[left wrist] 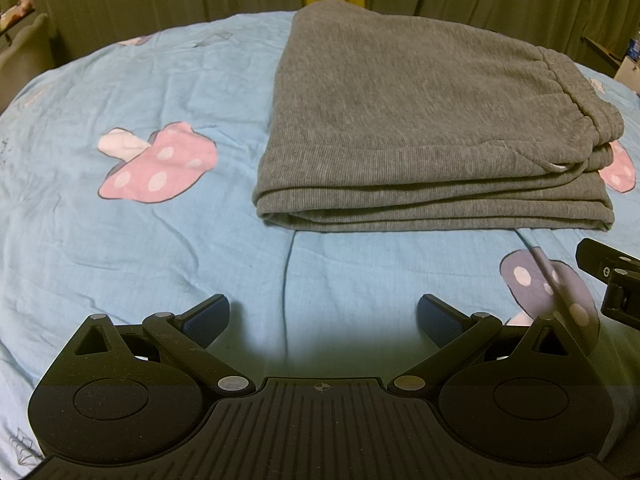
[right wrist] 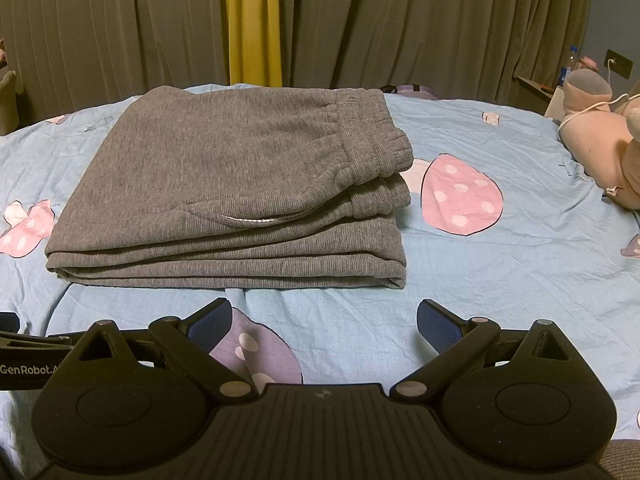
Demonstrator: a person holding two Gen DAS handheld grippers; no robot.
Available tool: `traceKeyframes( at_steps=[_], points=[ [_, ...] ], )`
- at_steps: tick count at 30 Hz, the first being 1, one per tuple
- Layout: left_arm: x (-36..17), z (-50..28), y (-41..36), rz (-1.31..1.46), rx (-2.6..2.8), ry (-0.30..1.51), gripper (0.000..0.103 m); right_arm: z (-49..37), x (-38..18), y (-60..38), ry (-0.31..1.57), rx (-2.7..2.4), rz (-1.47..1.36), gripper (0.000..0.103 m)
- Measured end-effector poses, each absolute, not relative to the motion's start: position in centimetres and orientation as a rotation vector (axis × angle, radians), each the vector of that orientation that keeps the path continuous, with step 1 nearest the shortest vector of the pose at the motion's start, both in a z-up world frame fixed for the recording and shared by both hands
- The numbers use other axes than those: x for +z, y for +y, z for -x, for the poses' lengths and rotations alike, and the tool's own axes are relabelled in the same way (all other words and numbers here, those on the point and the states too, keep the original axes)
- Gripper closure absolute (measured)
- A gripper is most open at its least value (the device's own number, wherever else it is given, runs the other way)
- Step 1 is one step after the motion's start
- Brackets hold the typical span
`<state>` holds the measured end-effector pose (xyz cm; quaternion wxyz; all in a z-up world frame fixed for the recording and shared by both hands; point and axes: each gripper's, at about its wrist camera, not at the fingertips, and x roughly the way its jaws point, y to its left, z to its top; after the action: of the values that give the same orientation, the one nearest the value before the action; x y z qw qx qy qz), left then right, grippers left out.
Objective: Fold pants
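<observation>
Left wrist view: your left gripper point(left wrist: 323, 316) hangs low over the bed point(left wrist: 140, 240), jaws spread wide, nothing between them. The pants point(left wrist: 420, 120) lie ahead and to the right, folded into a flat grey stack, layered edges facing you, waistband point(left wrist: 576, 92) on the right side. A pink mushroom print point(left wrist: 160, 164) sits left of the stack. Your right gripper point(left wrist: 612, 276) pokes in at the right edge.

Right wrist view: your right gripper point(right wrist: 324, 320) is also wide open and empty, hovering just short of the pants point(right wrist: 224, 184). The stack lies ahead, slightly left, resting on the blue cover. Waistband point(right wrist: 376, 136) at the far right corner. Curtains point(right wrist: 400, 20) hang behind the bed point(right wrist: 520, 260), and a pink plush toy point(right wrist: 600, 140) lies at the far right.
</observation>
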<state>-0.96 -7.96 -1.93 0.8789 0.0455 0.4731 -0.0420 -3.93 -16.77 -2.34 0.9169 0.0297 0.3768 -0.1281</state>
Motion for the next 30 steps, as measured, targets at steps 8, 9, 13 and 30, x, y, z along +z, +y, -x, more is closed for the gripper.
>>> traceKeyframes(
  at_steps=[8, 9, 13, 30],
  points=[
    [-1.92, 0.96, -7.95, -0.095, -0.087, 0.987, 0.0, 3.93, -2.34, -16.79, 0.775, -0.263, -0.06, 0.004],
    [-1.93, 1.0, -7.94, -0.096, -0.087, 0.987, 0.0, 3.92, -2.34, -16.79, 0.776, -0.262, -0.061, 0.004],
    [-1.93, 0.98, -7.95, -0.096, -0.088, 0.986, 0.0, 3.92, -2.33, -16.77, 0.775, -0.263, -0.061, 0.004],
    [-1.78, 1.09, -8.03, -0.12, -0.105, 0.978, 0.0, 3.9, -2.45, -16.74, 0.777, -0.264, -0.064, 0.004]
  ],
)
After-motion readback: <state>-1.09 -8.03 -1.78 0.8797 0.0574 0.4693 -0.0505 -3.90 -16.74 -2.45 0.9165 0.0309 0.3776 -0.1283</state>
